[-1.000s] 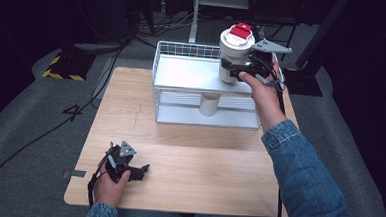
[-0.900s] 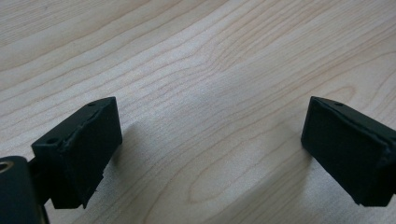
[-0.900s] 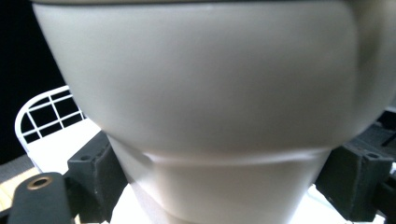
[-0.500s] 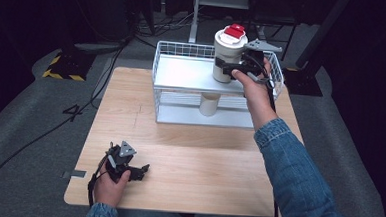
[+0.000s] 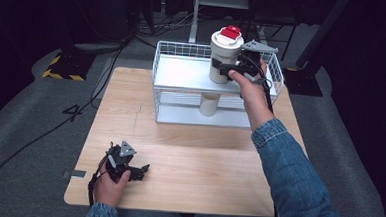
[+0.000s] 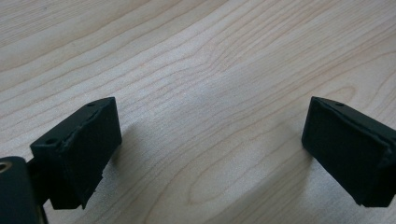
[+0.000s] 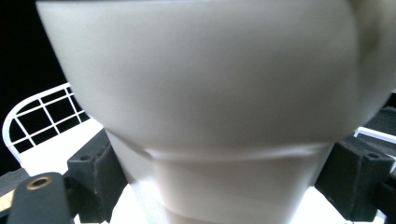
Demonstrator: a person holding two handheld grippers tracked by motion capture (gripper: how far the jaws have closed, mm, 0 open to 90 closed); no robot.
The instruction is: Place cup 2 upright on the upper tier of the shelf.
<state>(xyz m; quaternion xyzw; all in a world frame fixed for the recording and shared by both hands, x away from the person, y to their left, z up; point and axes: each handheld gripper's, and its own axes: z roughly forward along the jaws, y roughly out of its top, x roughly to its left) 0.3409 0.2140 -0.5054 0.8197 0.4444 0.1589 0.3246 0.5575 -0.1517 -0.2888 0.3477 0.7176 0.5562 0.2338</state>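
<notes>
My right gripper (image 5: 228, 70) is shut on a tall white cup (image 5: 223, 57) with a red piece (image 5: 230, 32) on its top. It holds the cup upright at the top shelf of a white wire rack (image 5: 182, 75); whether the base touches the shelf I cannot tell. In the right gripper view the cup (image 7: 210, 93) sits between the black pads (image 7: 93, 168), with the rack's rim (image 7: 37, 116) behind. A second white cup (image 5: 209, 105) stands on the lower shelf. My left gripper (image 5: 140, 171) lies on the table near its front left, open, with bare wood (image 6: 187, 56) between its jaws.
The rack stands at the back middle of the wooden table (image 5: 193, 153). Dark floor with cables and a yellow-black striped block (image 5: 63, 66) lies beyond the table.
The right hand has carried the cup a little to the left and down toward the rack's top shelf. The left hand has stayed put.
</notes>
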